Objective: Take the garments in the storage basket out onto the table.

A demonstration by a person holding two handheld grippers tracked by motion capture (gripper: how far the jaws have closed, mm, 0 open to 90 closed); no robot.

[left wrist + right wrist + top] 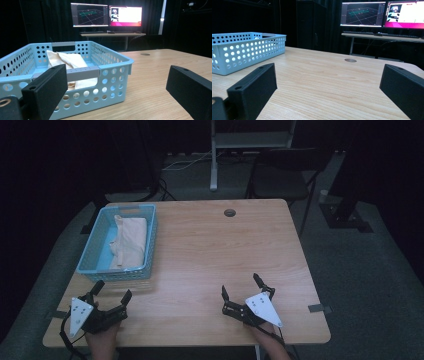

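Observation:
A light blue perforated basket (100, 237) stands at the table's left side, with a cream cloth (131, 240) folded inside it. In the left gripper view the basket (110, 72) is just ahead of the jaws and the cloth (72, 61) shows over its rim. My left gripper (113, 293) rests near the front left edge, just short of the basket, open with nothing between its jaws. My right gripper (241, 285) rests at the front right, open and empty, pointing across the bare wood. The basket (244, 50) appears far left in the right gripper view.
The wooden table (215, 245) has a round cable hole (229, 212) near its far edge. Beyond it stand a dark chair (280, 177) and a desk with two lit monitors (106, 16). Dark floor surrounds the table.

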